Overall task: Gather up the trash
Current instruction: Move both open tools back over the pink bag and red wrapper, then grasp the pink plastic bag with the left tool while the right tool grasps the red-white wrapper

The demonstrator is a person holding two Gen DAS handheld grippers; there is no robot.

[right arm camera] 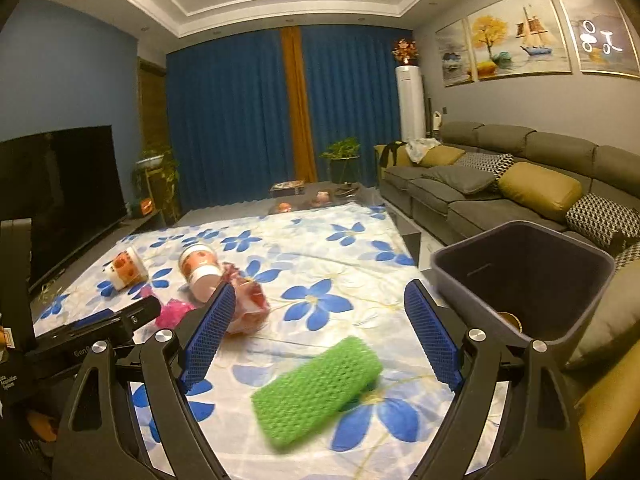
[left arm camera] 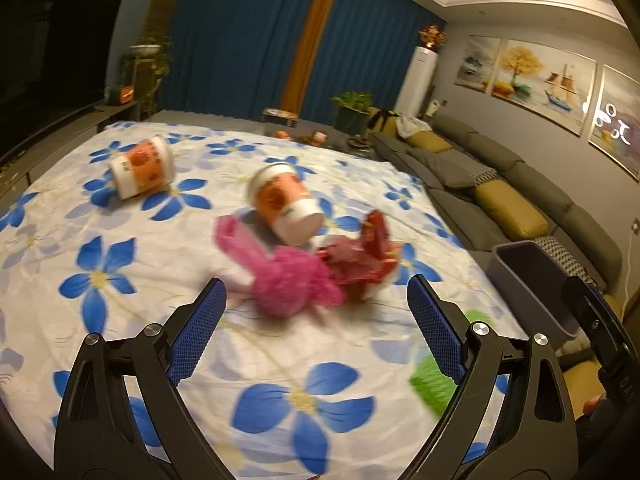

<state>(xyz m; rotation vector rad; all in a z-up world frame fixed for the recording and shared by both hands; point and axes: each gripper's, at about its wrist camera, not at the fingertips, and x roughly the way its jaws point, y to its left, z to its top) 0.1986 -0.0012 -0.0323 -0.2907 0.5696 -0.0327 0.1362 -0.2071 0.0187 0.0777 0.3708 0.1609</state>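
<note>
Green foam net (right arm camera: pixel 316 388) is framed by right gripper (right arm camera: pixel 320 344), jaws apart for pickup; left gripper (left arm camera: pixel 316 320) likewise spread, empty, before pink net (left arm camera: pixel 288 280)

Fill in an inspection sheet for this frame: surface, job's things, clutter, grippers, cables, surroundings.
Surface: flowered cloth spread flat over the work area.
Job's things: two paper cups, far cup and near cup, both on their sides; pink mesh wad; red wrapper beside it; green foam net lying flat; grey bin at the cloth's right edge, something small and round at its bottom.
Clutter: nothing seen beyond the trash.
Grippers: left gripper open, nothing between the jaws; right gripper open above the green net, not touching it.
Cables: a white cord by the wall outlet.
Surroundings: sofa, blue curtains, television.
</note>
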